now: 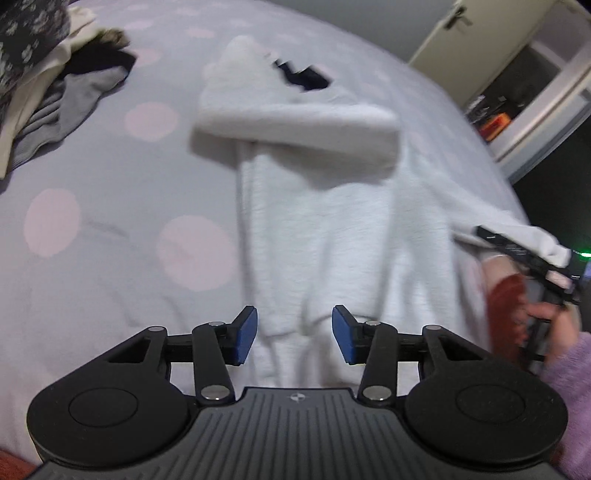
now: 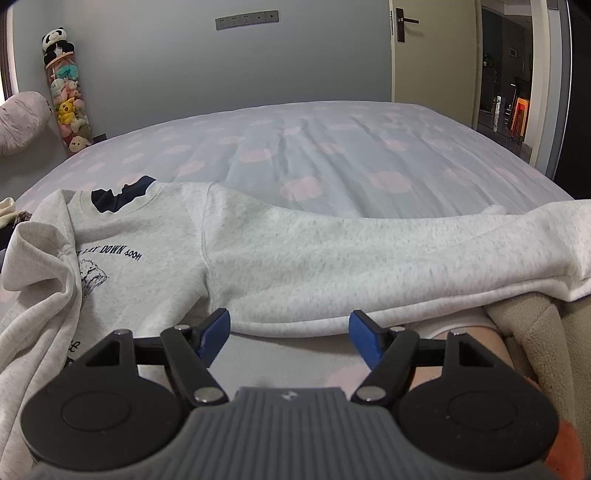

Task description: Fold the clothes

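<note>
Both claws stand open and empty: left claw [image 1: 294, 334] hovers over the near hem of the grey sweatshirt [image 1: 332, 221] on the bed [image 1: 110, 221], while right claw [image 2: 290, 338] faces its right sleeve [image 2: 406, 251], nearer.

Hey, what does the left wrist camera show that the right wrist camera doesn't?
Only the left wrist view shows the heap of unfolded clothes and one sleeve folded across the sweatshirt's chest.

Only the right wrist view shows the printed lettering, the tube of plush toys and the door handle.

Both show the pale grey sweatshirt on the spotted bedsheet, and open blue-padded tongs.
</note>
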Available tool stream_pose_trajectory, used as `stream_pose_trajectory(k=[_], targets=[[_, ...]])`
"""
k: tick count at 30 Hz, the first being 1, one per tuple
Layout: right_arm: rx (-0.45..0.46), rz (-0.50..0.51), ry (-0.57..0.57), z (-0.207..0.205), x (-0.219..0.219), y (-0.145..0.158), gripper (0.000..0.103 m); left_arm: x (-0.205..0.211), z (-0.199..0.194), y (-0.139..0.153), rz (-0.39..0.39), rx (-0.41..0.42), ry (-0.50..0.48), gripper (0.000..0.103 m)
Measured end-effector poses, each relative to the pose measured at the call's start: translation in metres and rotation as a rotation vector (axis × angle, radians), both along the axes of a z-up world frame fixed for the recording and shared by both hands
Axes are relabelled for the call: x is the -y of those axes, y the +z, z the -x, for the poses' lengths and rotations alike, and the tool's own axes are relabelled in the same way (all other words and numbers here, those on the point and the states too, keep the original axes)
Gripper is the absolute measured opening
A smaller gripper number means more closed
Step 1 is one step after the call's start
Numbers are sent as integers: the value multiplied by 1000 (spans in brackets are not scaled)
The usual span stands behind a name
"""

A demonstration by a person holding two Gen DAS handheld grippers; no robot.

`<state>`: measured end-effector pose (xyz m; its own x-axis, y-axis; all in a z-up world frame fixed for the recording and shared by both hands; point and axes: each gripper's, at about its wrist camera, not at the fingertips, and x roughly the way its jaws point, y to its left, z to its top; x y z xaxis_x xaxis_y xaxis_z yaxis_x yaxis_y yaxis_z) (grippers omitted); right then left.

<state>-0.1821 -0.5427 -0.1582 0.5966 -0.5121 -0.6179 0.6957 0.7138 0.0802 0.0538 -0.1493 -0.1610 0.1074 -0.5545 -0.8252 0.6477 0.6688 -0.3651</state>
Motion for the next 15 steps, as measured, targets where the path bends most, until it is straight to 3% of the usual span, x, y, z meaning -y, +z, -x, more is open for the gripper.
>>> stream_pose_trajectory(k=[5,6,8,11,15], targets=[[-3,-1,3,-1,1,-1,74,3,-11,-26,-20,-54,29,38],[-3,-1,3,-1,2,-1,74,5,-12,-30,-18,-61,29,34],[-3,-3,2,0,2,-2,74,9,-10,-32,-17,-55,13,15],[-1,-7,-2,0,3,-2,74,10,-6,-22,-9,-3,-3,11],[2,-13,-6,0,4,-2,74,1,-6,19,34,77,-43,9]])
